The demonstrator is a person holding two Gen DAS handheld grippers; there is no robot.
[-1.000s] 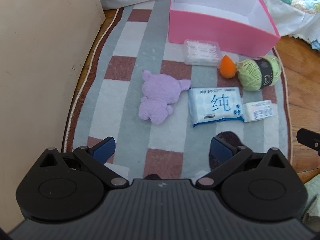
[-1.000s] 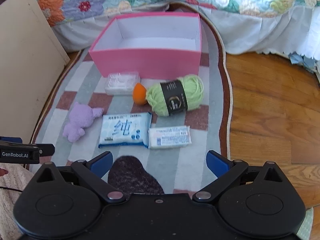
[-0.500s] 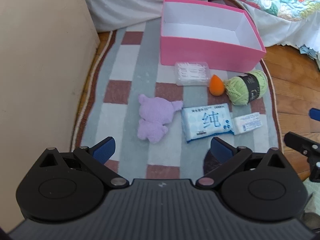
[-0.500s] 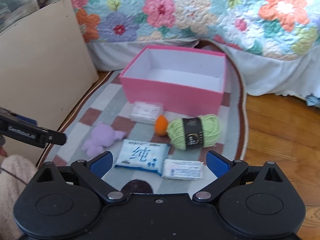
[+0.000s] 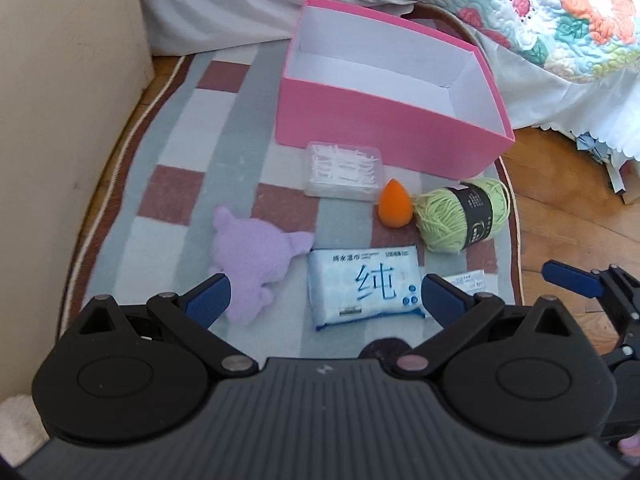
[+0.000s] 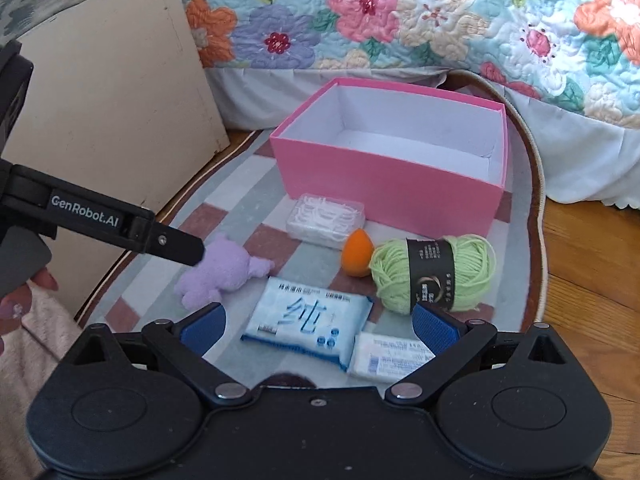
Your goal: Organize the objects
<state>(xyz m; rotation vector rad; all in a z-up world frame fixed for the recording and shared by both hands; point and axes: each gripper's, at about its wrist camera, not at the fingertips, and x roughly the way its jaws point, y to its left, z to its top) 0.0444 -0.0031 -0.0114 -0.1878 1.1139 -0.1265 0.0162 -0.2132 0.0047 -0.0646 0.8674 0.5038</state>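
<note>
An empty pink box (image 5: 384,128) (image 6: 384,184) with a white inside stands at the back of the checked rug. In front of it lie a clear case of floss picks (image 5: 343,170) (image 6: 326,220), an orange sponge egg (image 5: 395,203) (image 6: 357,253), a green yarn ball (image 5: 460,214) (image 6: 436,272), a purple plush (image 5: 252,258) (image 6: 222,274), a blue wipes pack (image 5: 362,284) (image 6: 306,320) and a small white packet (image 5: 474,282) (image 6: 390,358). My left gripper (image 5: 324,300) is open above the plush and the wipes. My right gripper (image 6: 318,324) is open over the wipes and the packet.
A beige panel (image 5: 60,120) (image 6: 116,120) stands along the left of the rug (image 5: 192,184). A bed with a floral quilt (image 6: 400,16) lies behind the box. Bare wood floor (image 6: 592,272) lies to the right. A hand (image 6: 16,300) shows at the left edge.
Both grippers have tilted up and pulled back, so the bed and quilt come into view. The left gripper now reaches into the right wrist view from the left.
</note>
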